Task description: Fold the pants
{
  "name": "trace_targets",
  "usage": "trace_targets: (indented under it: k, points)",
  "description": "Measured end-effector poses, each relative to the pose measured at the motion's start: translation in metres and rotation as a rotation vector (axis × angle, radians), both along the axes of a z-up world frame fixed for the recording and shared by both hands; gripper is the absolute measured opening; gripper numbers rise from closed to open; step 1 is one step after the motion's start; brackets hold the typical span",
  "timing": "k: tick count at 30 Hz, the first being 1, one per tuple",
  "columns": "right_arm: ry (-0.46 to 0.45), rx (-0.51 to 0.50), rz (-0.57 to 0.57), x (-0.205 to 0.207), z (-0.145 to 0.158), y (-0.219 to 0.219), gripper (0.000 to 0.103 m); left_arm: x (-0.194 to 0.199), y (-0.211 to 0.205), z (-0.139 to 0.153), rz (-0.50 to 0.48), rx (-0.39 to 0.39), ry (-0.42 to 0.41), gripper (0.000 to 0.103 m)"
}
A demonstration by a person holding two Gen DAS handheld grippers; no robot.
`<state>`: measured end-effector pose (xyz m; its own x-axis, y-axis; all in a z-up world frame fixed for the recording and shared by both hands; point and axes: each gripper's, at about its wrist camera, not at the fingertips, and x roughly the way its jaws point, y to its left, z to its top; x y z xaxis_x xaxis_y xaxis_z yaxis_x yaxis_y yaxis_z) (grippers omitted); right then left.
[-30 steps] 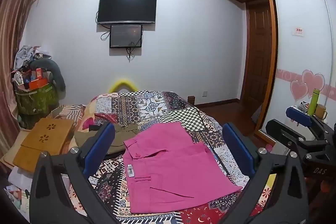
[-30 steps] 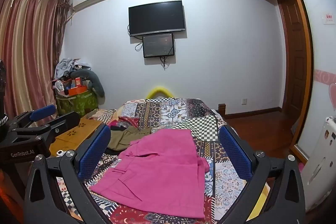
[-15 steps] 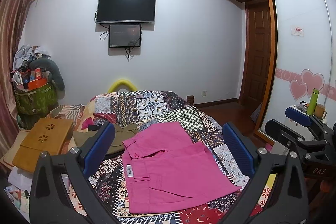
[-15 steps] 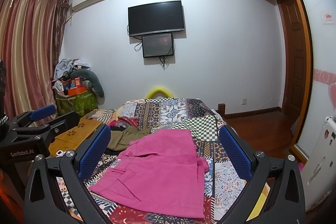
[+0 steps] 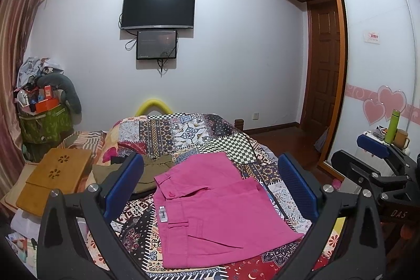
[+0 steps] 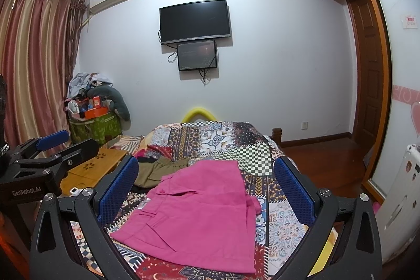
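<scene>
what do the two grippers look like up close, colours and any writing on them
Both match: black Y-shaped frames with triangular cutouts and silver round bolts, each ending in two flat fingers faced with blue textured pads. The left gripper shows a pad; seen from the right camera its body reads "GenRobot.AI" in white. The right gripper carries "DAS" on its side in the left view. No cables or sleeves are visible.

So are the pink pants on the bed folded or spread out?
Folded: the pink pants lie as a compact layered rectangle on the patchwork bedspread.
</scene>
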<state>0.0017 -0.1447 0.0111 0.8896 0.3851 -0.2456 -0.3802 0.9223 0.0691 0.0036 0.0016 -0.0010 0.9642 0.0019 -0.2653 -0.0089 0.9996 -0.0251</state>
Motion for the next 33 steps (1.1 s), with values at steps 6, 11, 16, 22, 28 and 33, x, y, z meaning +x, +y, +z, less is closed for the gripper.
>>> trace_targets:
  k: [6, 11, 16, 22, 28, 33]
  points:
    - [0.007, -0.007, -0.001, 0.005, -0.003, 0.002, 0.103, 0.006, 0.002, 0.000, 0.008, 0.011, 0.011, 0.103]
    - [0.037, -0.027, -0.007, 0.021, -0.014, 0.003, 0.103, 0.024, 0.008, -0.007, 0.013, -0.008, 0.048, 0.103]
    - [0.083, -0.070, -0.025, 0.046, -0.034, 0.002, 0.103, 0.061, 0.019, -0.023, 0.024, -0.024, 0.117, 0.103]
    - [0.211, -0.135, -0.051, 0.093, -0.077, -0.007, 0.103, 0.127, 0.044, -0.059, 0.066, 0.007, 0.220, 0.103]
    - [0.340, -0.183, -0.055, 0.133, -0.110, -0.016, 0.102, 0.187, 0.068, -0.116, 0.080, 0.010, 0.424, 0.088]
    - [0.439, -0.178, -0.026, 0.162, -0.134, -0.019, 0.088, 0.216, 0.087, -0.161, 0.102, 0.056, 0.569, 0.077]
